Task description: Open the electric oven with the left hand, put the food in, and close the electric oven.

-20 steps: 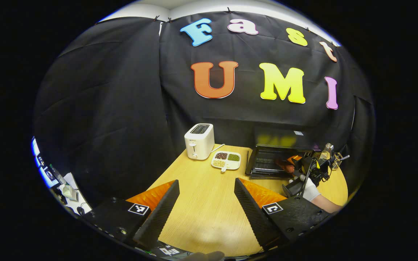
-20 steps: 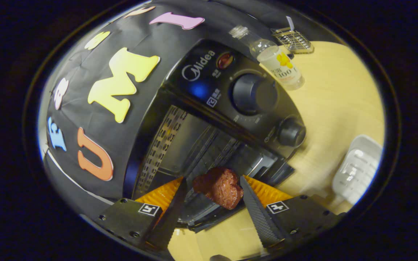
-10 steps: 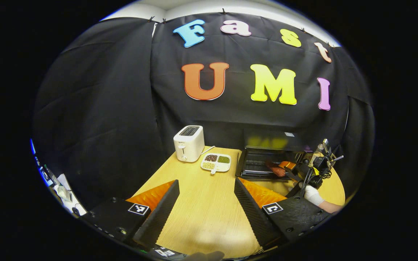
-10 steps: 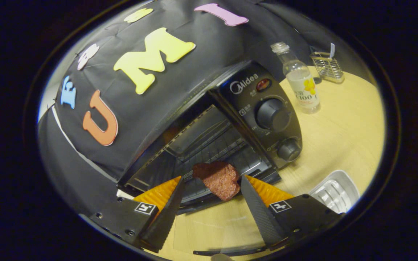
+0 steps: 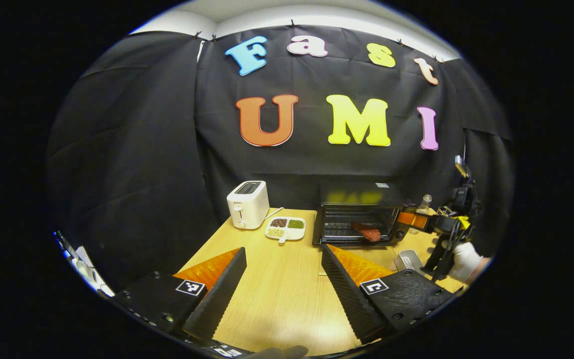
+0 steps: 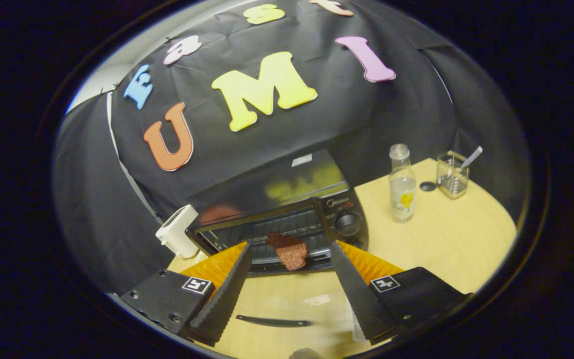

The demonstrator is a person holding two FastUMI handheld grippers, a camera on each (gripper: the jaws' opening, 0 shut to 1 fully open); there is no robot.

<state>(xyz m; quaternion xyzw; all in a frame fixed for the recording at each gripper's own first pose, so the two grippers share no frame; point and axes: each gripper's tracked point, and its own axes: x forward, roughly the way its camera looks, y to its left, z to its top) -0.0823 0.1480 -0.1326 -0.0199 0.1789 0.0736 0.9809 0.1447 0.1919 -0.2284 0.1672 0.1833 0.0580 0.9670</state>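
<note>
From the left gripper view, the left tongs (image 5: 283, 279) hang spread apart and empty over the pale wooden tabletop (image 5: 277, 294). The black electric oven (image 5: 359, 219) stands ahead and to their right, well apart, its door dropped open toward us, and the reddish-brown slab of meat (image 5: 366, 232) lies on the rack inside. Left of the oven sit a white divided dish of beans (image 5: 285, 228) and a white toaster (image 5: 247, 203); neither lies between these tongs and the door. The right tongs (image 5: 416, 219), in a white-gloved hand (image 5: 464, 259), sit just right of the oven.

From the right gripper view, the right tongs (image 6: 289, 286) are likewise parted and empty, with the meat (image 6: 288, 251) straight ahead on the rack. The oven's (image 6: 287, 219) door runs crosswise, so closing it means a lift from below its front edge. The right tongs look nearer, but the task gives the door to the left. A clear bottle (image 6: 401, 184) and glass holder (image 6: 452, 175) stand off right.
</note>
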